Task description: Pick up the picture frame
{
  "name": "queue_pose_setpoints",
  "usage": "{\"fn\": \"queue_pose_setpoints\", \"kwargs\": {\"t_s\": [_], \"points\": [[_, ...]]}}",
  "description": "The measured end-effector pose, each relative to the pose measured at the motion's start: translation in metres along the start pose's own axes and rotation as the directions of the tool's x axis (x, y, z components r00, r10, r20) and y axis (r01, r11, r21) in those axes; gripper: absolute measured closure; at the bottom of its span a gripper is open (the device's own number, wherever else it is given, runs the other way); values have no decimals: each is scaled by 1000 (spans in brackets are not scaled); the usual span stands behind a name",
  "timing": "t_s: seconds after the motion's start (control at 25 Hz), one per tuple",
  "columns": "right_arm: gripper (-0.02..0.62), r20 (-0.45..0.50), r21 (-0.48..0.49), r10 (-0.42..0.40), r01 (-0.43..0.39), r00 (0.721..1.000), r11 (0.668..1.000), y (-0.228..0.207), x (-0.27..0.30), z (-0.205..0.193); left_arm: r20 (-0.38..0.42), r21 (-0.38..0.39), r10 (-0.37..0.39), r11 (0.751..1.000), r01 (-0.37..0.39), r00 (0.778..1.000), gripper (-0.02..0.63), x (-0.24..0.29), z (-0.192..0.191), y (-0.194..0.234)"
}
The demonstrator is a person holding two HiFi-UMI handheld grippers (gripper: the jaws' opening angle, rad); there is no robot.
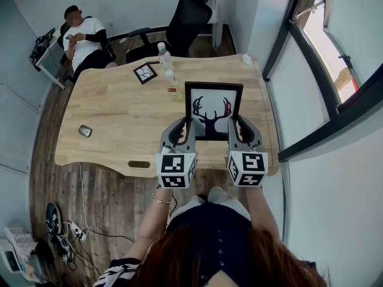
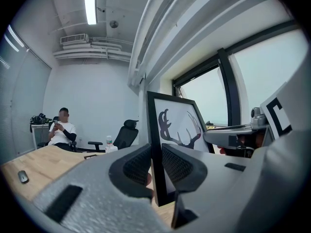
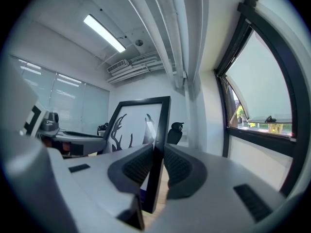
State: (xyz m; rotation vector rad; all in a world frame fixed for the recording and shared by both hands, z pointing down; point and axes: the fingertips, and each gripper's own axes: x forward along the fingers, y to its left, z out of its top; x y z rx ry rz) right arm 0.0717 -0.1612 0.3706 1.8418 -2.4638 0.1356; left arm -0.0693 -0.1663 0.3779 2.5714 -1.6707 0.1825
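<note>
The picture frame (image 1: 213, 109) is black with a deer-antler print and stands upright above the wooden table (image 1: 114, 109) near its front right. My left gripper (image 1: 184, 128) is shut on the frame's left edge (image 2: 154, 149). My right gripper (image 1: 235, 127) is shut on the frame's right edge (image 3: 159, 154). In both gripper views the ribbed pads press on either side of the thin black edge. The antler print (image 2: 177, 130) faces me, and it also shows in the right gripper view as the print (image 3: 129, 130).
On the table stand two bottles (image 1: 164, 57), a small dark patterned tile (image 1: 145, 73) and a mouse (image 1: 85, 131). A person (image 1: 84, 37) sits at the far left; an office chair (image 1: 185, 20) is behind the table. A window wall (image 1: 323, 70) runs along the right.
</note>
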Motion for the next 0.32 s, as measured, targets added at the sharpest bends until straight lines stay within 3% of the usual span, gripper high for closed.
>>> {"fn": "queue_pose_setpoints", "kwargs": {"t_s": [0.32], "points": [[522, -7, 4, 14, -14, 1000, 1000, -5, 2, -1, -6, -1, 16, 1000, -16, 1000, 523, 2, 0, -4]]}}
